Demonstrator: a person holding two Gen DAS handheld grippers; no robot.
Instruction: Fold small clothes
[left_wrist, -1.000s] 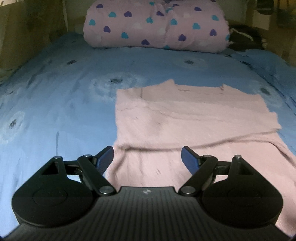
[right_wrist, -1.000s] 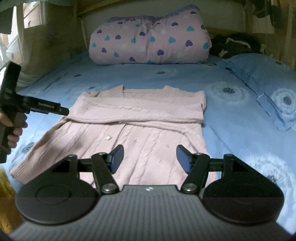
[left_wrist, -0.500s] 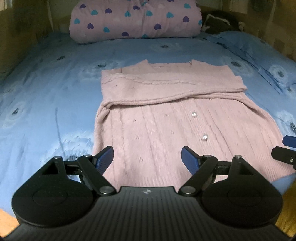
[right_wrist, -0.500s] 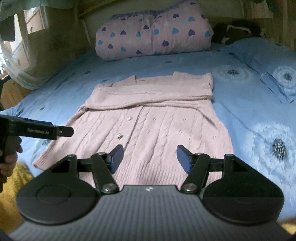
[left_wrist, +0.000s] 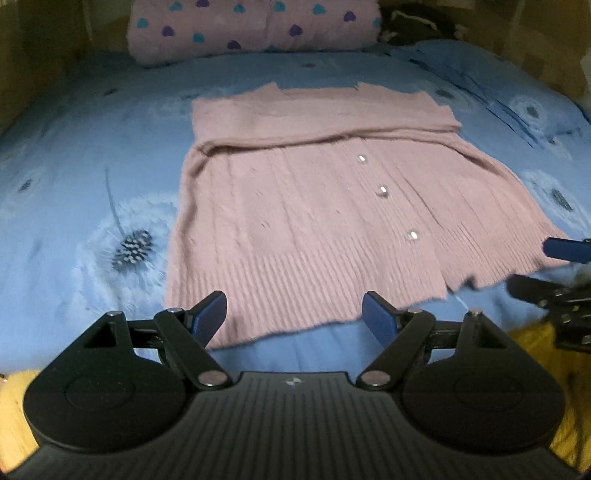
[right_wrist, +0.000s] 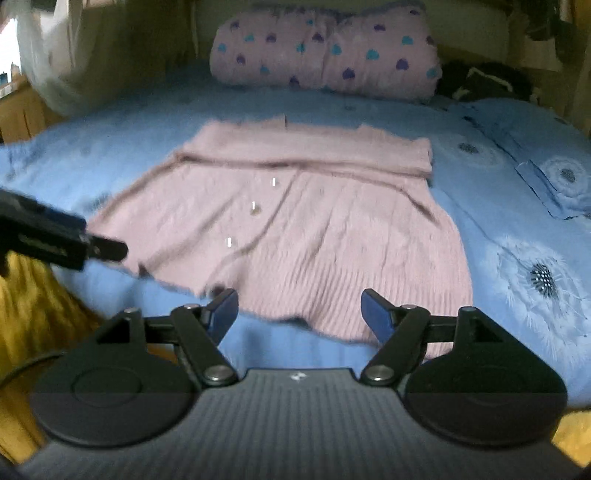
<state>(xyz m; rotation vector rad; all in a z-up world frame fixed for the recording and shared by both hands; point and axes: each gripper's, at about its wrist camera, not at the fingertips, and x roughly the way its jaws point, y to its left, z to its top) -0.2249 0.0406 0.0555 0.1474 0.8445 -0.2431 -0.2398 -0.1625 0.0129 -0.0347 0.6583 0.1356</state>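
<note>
A pink knitted cardigan (left_wrist: 314, 206) (right_wrist: 306, 229) lies flat on the blue bed, front up, buttons showing. Its sleeves are folded across the chest as a band near the collar. My left gripper (left_wrist: 295, 314) hovers open just in front of the left part of the ribbed hem, nothing between its fingers. My right gripper (right_wrist: 299, 310) hangs over the right part of the hem; its jaws are opening, and no cloth is pinched. Each gripper appears at the edge of the other's view: the right one (left_wrist: 557, 273), the left one (right_wrist: 66, 240).
A blue bedsheet (left_wrist: 92, 177) with dandelion prints covers the bed. A rolled pink quilt with hearts (right_wrist: 325, 51) lies at the head, with a dark bundle (right_wrist: 484, 79) and a blue pillow (right_wrist: 528, 147) at the right. A yellow surface (right_wrist: 29, 306) shows below the bed's near edge.
Both grippers have drawn back from the folded sleeves toward the near hem and sunk slightly. The right gripper's jaws have widened. The cardigan has not moved.
</note>
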